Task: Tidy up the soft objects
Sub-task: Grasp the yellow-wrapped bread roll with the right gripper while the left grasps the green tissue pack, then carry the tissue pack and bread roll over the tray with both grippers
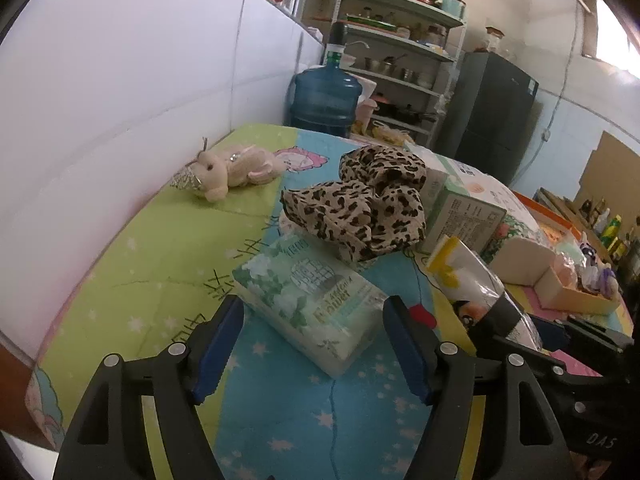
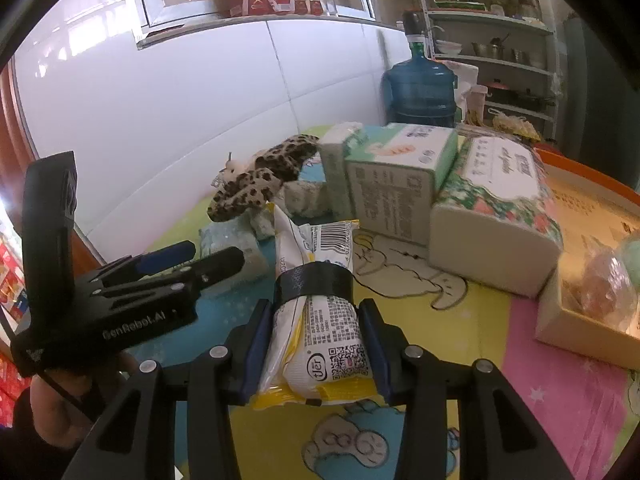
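Since the soft tissue pack (image 1: 310, 308) with the white-flower print lies on the cartoon-print mat (image 1: 168, 248) directly ahead of the left gripper (image 1: 314, 330), its near end just between the wide-spread tips, the coming move looks like a short push forward and down. Its long axis runs on a slant from far left to near right, so the jaws would likely close across its narrower width. Nothing is held there. A leopard-print cloth (image 1: 360, 204) rests on the pack's far end. Beside it, the right gripper (image 2: 316, 344) has its blue pads pressed on a yellow-and-white snack bag (image 2: 320, 320), with a black band around the bag ahead of the fingers.
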`<state>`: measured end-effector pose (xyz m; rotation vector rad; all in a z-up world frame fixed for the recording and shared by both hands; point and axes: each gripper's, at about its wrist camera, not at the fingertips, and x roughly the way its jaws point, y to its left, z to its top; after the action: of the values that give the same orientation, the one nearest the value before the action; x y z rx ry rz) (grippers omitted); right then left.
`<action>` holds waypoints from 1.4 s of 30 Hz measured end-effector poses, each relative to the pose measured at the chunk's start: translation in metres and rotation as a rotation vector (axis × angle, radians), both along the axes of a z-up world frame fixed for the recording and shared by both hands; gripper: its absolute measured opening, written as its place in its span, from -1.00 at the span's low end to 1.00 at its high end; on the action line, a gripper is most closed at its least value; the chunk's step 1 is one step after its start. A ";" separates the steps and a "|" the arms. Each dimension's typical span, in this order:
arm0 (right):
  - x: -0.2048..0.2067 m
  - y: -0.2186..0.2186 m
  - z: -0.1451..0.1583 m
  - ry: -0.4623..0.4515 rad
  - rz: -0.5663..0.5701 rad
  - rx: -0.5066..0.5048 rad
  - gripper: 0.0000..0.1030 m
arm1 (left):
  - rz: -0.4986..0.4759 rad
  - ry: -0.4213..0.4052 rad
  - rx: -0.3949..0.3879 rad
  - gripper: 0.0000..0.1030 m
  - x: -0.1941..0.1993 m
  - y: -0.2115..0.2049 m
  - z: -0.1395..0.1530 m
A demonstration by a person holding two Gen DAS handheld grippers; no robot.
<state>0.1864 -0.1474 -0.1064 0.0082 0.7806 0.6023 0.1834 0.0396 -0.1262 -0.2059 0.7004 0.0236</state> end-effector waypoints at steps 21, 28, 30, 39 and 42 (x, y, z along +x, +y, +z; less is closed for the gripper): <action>0.007 -0.036 -0.005 0.037 0.033 0.135 -0.13 | 0.015 0.177 0.075 0.49 0.049 -0.020 -0.006; 0.002 -0.039 -0.004 0.028 0.047 0.143 -0.13 | 0.013 0.139 0.029 0.33 0.041 -0.003 -0.007; 0.001 -0.039 -0.003 0.026 0.046 0.144 -0.13 | 0.013 0.123 0.020 0.29 0.035 0.000 -0.007; -0.009 -0.036 -0.003 0.034 0.037 0.145 -0.13 | 0.044 0.061 -0.021 0.22 0.009 0.017 -0.004; -0.013 -0.034 -0.004 0.044 0.035 0.151 -0.13 | 0.052 0.030 -0.016 0.22 -0.002 0.018 0.003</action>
<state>0.1736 -0.1813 -0.1104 0.1468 0.7776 0.6955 0.1811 0.0577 -0.1235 -0.2391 0.7256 0.0705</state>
